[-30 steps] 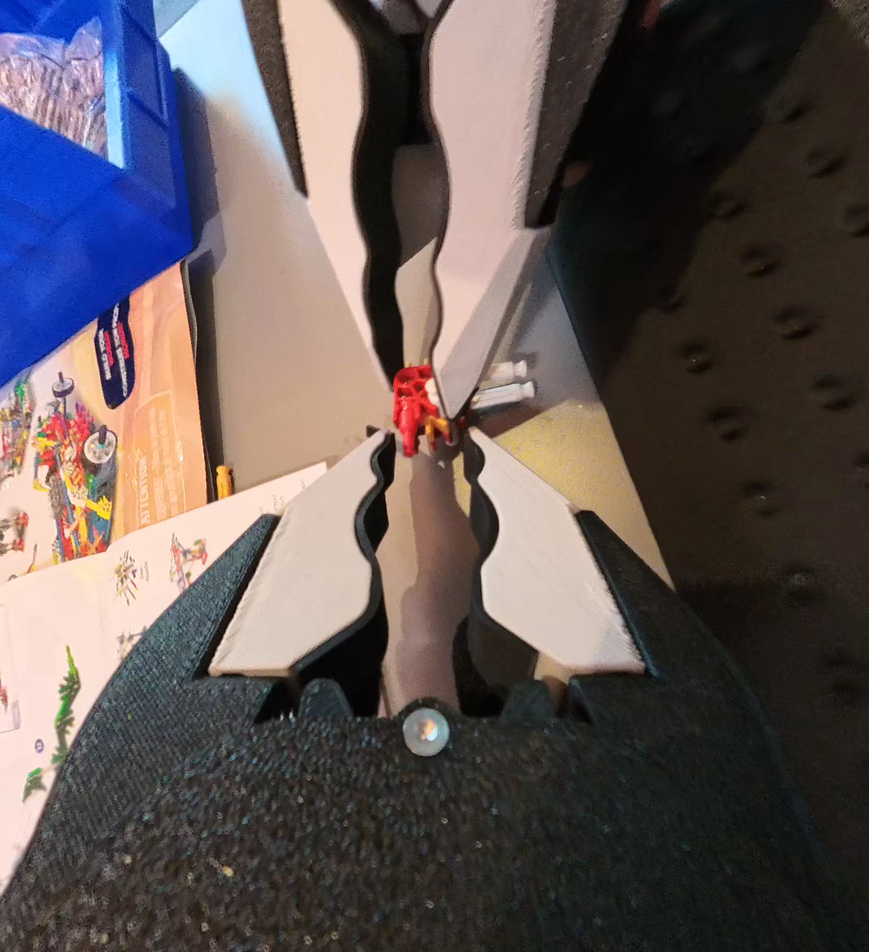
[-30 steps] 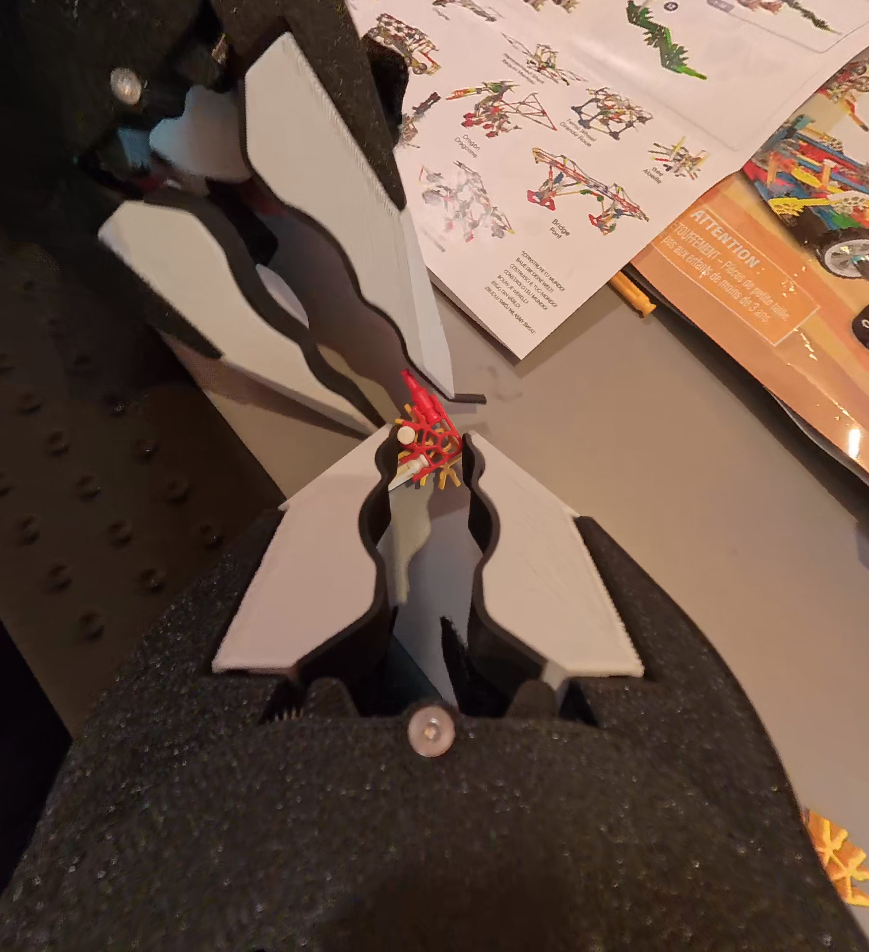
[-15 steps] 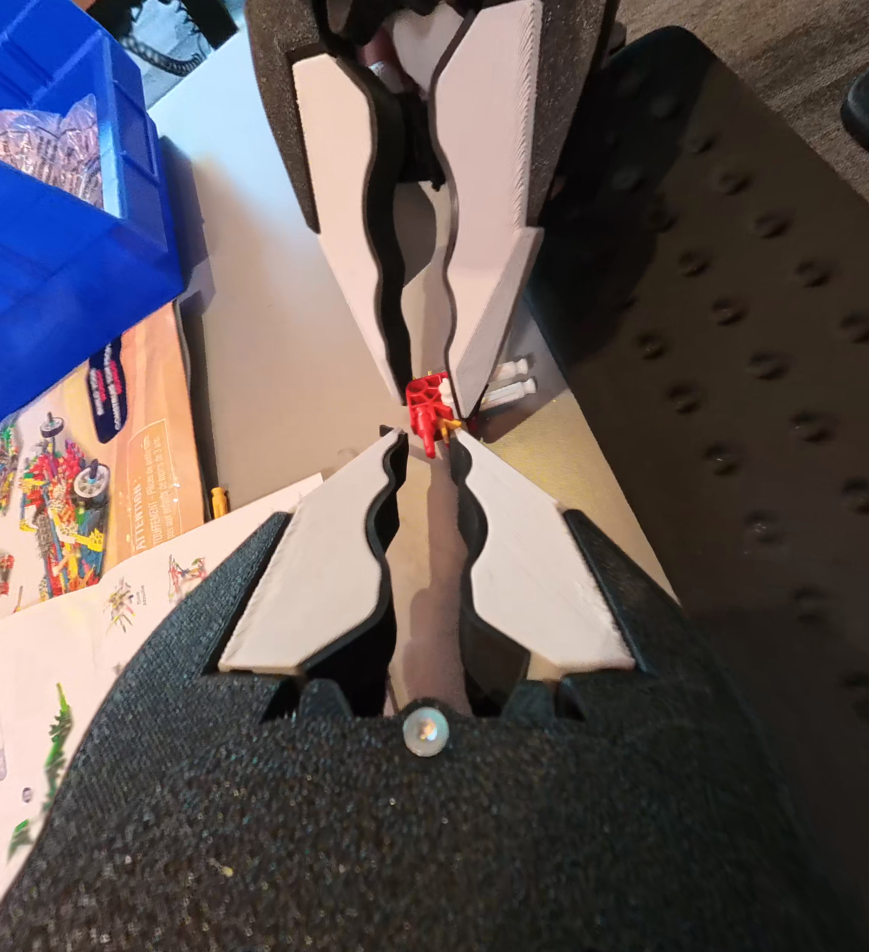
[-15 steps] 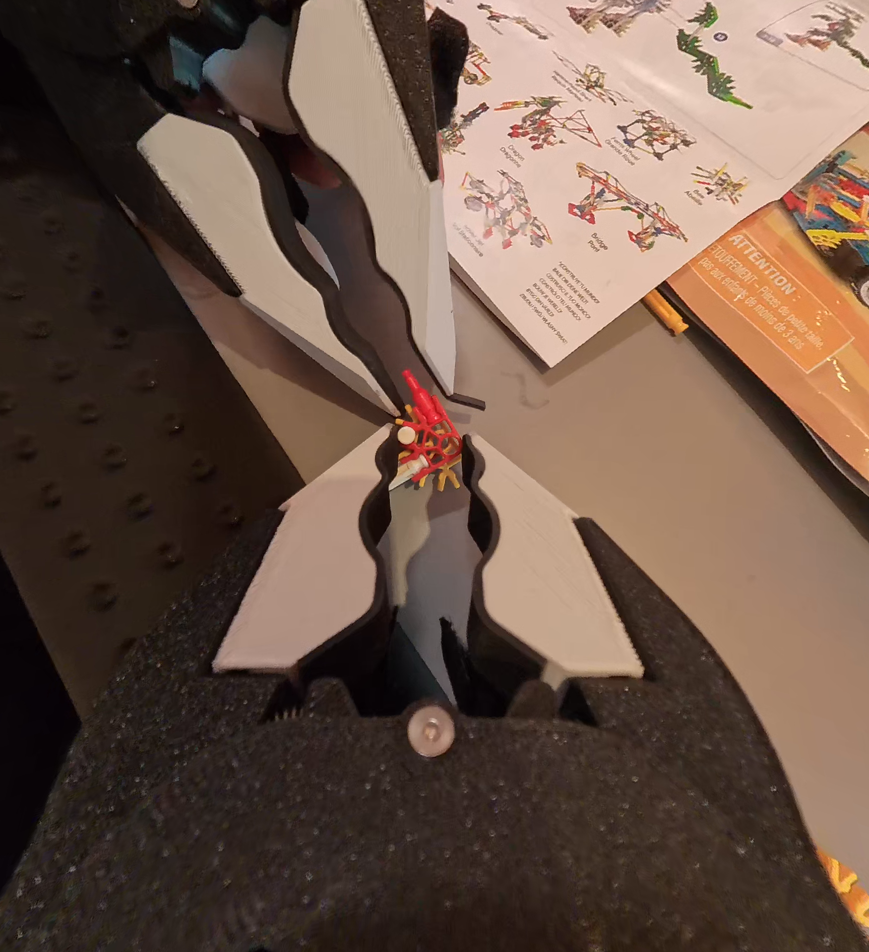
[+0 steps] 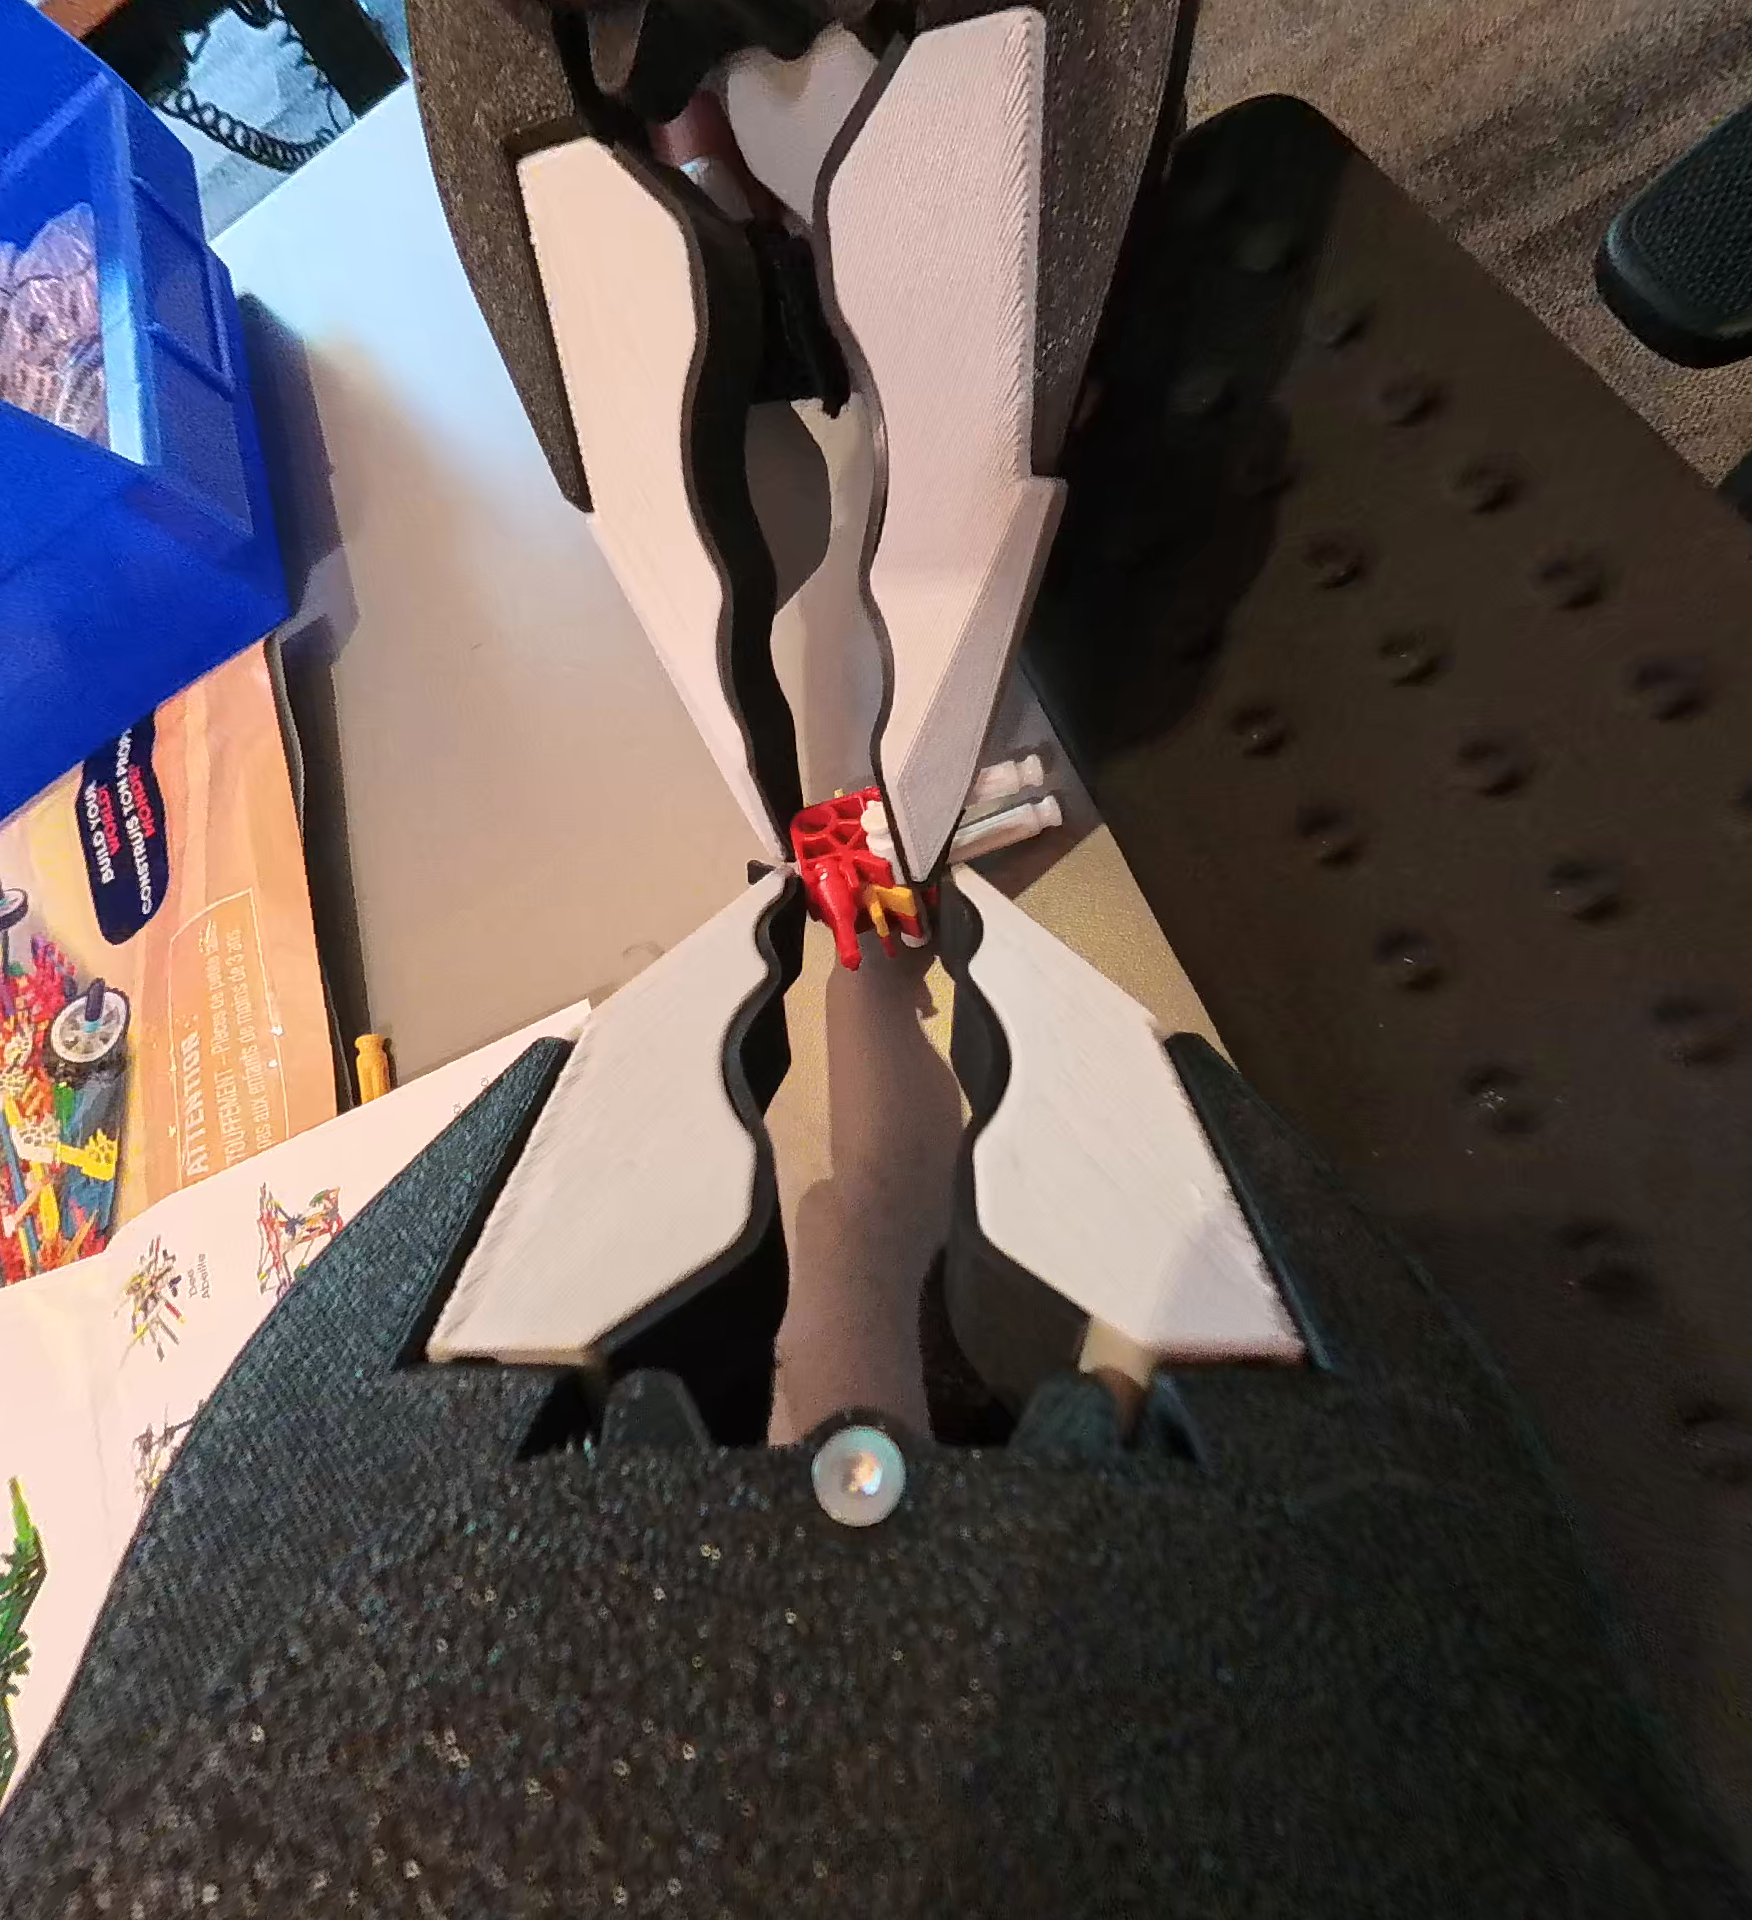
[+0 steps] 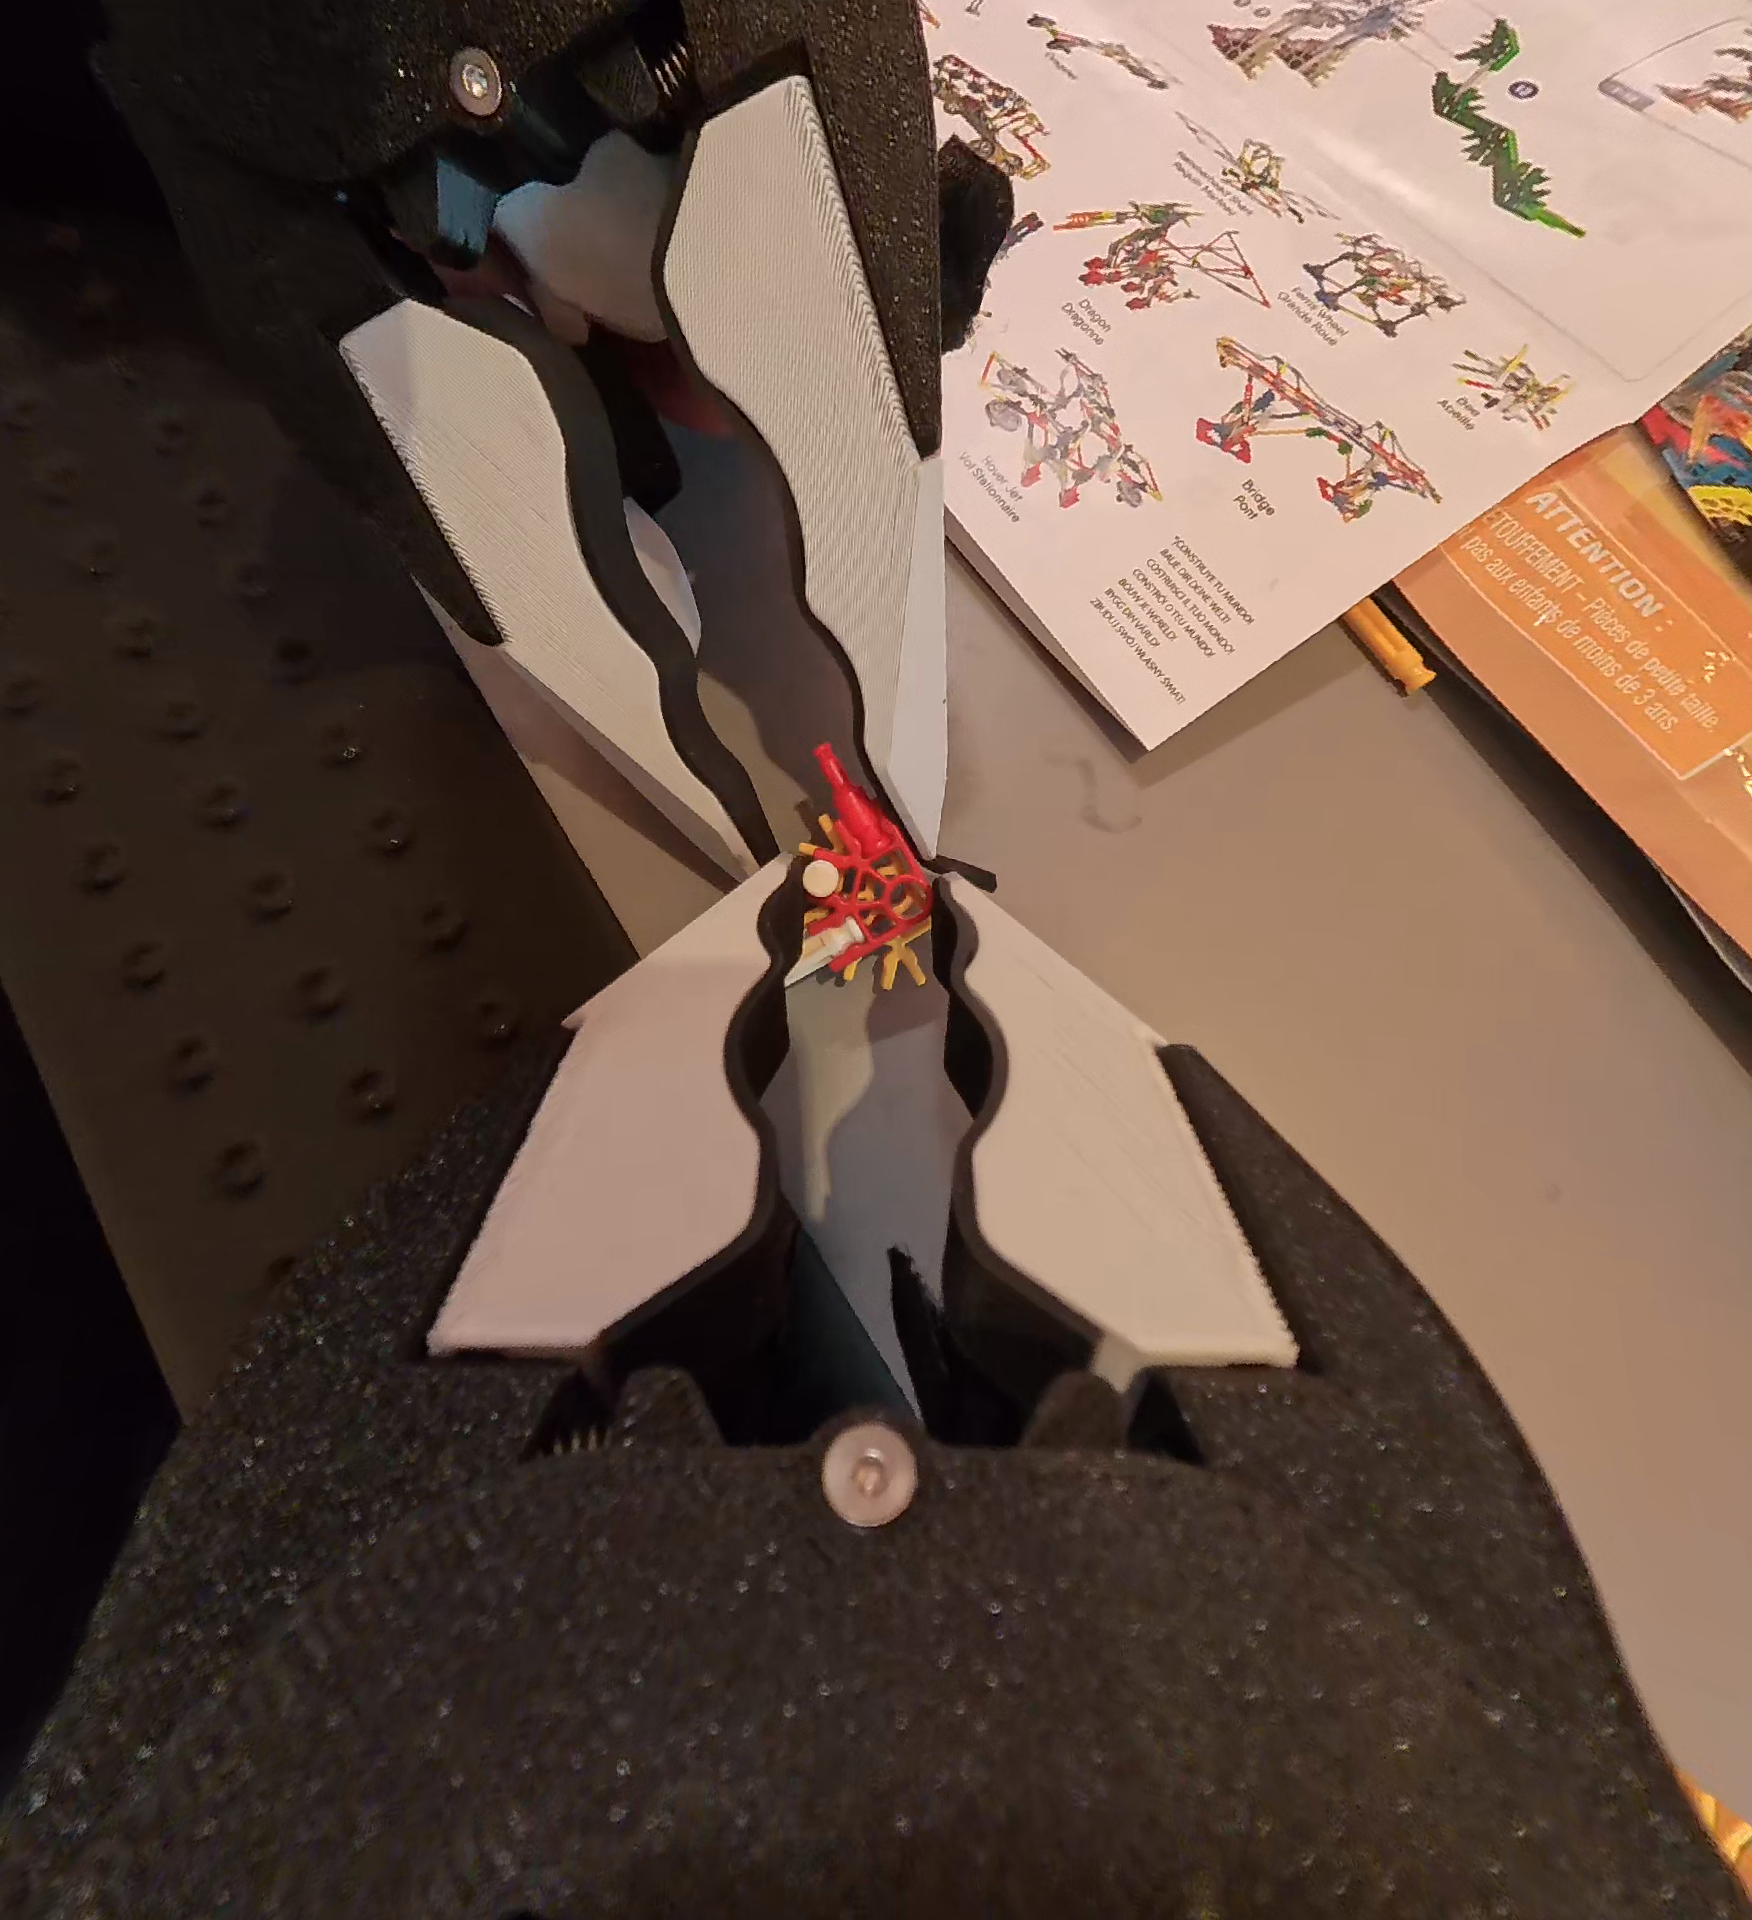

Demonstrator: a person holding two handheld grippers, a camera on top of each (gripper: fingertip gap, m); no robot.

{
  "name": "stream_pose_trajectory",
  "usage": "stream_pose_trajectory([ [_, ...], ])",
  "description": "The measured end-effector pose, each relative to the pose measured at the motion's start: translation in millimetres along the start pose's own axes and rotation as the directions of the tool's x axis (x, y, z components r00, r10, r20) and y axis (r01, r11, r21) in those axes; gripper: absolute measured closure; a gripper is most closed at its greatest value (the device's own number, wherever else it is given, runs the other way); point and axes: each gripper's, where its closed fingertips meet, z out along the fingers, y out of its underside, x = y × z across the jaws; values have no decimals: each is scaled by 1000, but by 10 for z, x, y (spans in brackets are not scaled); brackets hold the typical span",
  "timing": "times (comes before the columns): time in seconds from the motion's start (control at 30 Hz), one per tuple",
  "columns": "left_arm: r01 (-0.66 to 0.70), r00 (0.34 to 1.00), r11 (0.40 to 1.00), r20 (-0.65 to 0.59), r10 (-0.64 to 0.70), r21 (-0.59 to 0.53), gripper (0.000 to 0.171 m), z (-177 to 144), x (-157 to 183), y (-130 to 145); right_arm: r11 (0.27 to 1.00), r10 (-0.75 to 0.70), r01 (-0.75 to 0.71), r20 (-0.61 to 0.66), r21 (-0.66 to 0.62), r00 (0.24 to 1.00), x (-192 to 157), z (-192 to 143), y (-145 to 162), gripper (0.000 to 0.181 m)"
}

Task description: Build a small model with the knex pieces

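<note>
Gripping red-and-yellow toy cluster [image 6: 867,904] together

the two grippers meet tip to tip over the desk [image 6: 1267,1039], the left gripper [image 5: 867,899] and right gripper [image 6: 856,904] both closed on a small red and yellow toy cluster [image 6: 856,894], so no room lies between them. bare desk lies open to the right of the right gripper. farther that way a leaflet [image 6: 1371,312] and an orange booklet [image 6: 1620,623] lie flat, a yellow rod [image 6: 1386,649] between them. a blue bin [image 5: 51,468] blocks the far corner. two white rods [image 5: 1007,800] lie at the desk edge, beside a dark studded chair [image 5: 1474,727].
</note>
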Motion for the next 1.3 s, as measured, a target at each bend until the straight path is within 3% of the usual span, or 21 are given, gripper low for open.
stream_pose_trajectory([
  [0.5,0,1000,1000,26,1,-7,151,34,37,-41,999,-44,44,-17,-3,999,-47,-29,21,160],
  [1.3,-33,994,999,103,38,-43,151,52,54,-65,1000,-16,16,100,-3,995,-68,-50,52,157],
])
